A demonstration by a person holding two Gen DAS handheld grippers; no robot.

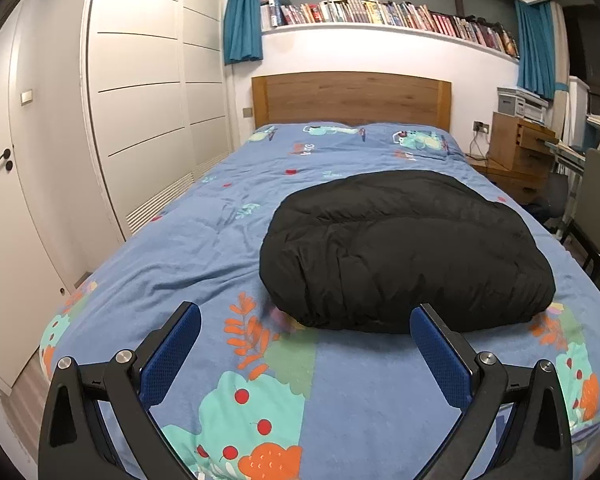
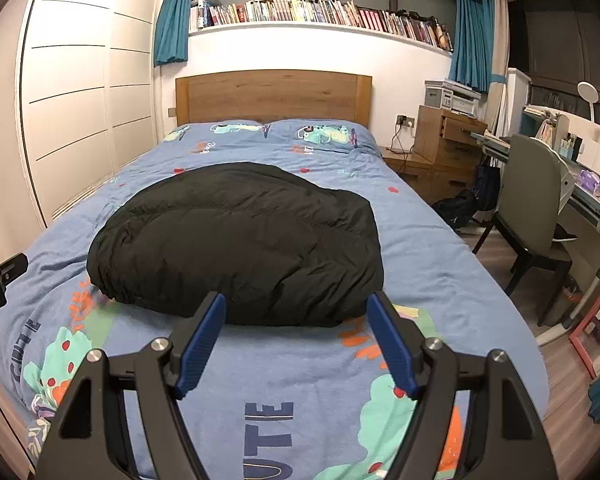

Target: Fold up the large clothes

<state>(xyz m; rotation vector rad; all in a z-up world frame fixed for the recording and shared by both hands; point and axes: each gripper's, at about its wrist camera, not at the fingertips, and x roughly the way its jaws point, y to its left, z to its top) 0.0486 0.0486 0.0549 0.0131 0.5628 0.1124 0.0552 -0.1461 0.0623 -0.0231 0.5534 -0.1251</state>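
Observation:
A black puffy jacket (image 1: 404,252) lies folded into a thick bundle on the blue patterned bed cover (image 1: 204,240), toward the bed's right half. It also shows in the right wrist view (image 2: 240,240). My left gripper (image 1: 306,316) is open and empty, above the foot of the bed, just short of the jacket's near edge. My right gripper (image 2: 296,304) is open and empty, also just short of the jacket's near edge. Part of the left gripper (image 2: 0,280) shows at the left edge of the right wrist view.
A wooden headboard (image 1: 350,98) stands at the far end, under a bookshelf (image 1: 388,16). White wardrobe doors (image 1: 140,92) line the left side. A wooden nightstand (image 2: 440,140), a chair (image 2: 536,216) and a desk (image 2: 592,196) stand to the right of the bed.

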